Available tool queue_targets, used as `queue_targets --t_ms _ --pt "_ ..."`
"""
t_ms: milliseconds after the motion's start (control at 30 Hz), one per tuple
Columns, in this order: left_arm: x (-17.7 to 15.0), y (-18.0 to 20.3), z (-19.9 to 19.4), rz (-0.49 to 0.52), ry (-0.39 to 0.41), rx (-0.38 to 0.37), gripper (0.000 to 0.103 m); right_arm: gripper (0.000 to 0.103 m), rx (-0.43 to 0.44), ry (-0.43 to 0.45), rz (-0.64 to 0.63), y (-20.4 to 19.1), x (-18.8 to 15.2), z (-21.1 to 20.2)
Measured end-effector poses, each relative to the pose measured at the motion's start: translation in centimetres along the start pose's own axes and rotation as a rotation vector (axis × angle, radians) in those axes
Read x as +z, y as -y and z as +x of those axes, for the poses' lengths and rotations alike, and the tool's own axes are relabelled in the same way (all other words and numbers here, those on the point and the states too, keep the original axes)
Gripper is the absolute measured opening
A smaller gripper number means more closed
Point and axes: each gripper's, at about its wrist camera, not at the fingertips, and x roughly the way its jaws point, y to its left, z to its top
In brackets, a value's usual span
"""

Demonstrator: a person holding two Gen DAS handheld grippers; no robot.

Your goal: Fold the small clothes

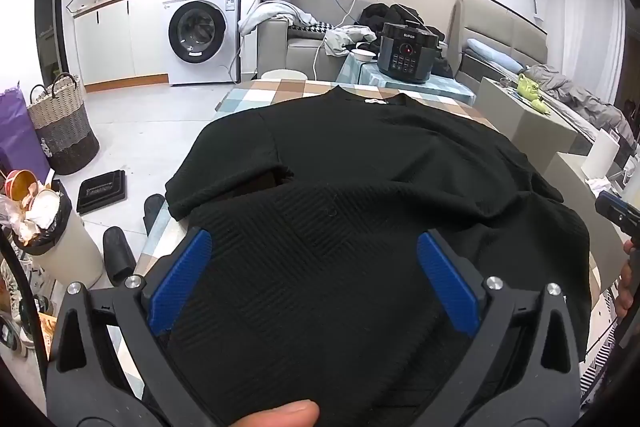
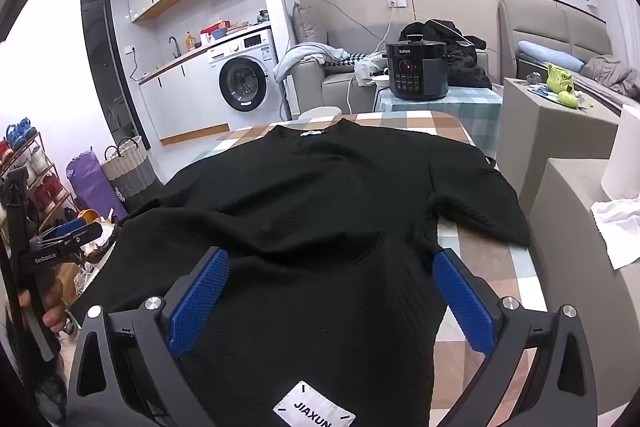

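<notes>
Two open grippers, one black T-shirt to fold

Both grippers hover over the hem end of the black T-shirt (image 1: 360, 163), which lies spread on the checked bench (image 2: 472, 263) with its collar at the far end and its sleeves out to either side. The left gripper (image 1: 314, 259) has its blue pads wide apart above the ribbed fabric near the shirt's left side, holding nothing. The right gripper (image 2: 332, 279) is equally spread, with the cloth passing between its pads but not pinched, just above the white JIAXUN label (image 2: 314, 409) at the hem.

The step in hand looks like taking hold of the bottom edge. To do it well, each gripper should drop to a hem corner and close on both layers of cloth together, so the back does not lag. The left side is already rumpled, with the left sleeve (image 1: 224, 183) partly doubled over the body; smoothing it first would likely give a cleaner fold. Lifting evenly matters, since the knit seems soft and may sag in the middle. The far rice cooker (image 2: 416, 71) poses no obstacle
</notes>
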Motion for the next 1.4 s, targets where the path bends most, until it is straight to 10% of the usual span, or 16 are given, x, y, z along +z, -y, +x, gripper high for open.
queue_targets --t_ms 1400 --pt "-0.1 -0.2 0.2 -0.002 -0.015 0.005 0.102 0.103 -0.028 -0.038 -0.004 0.1 -0.5 1.4"
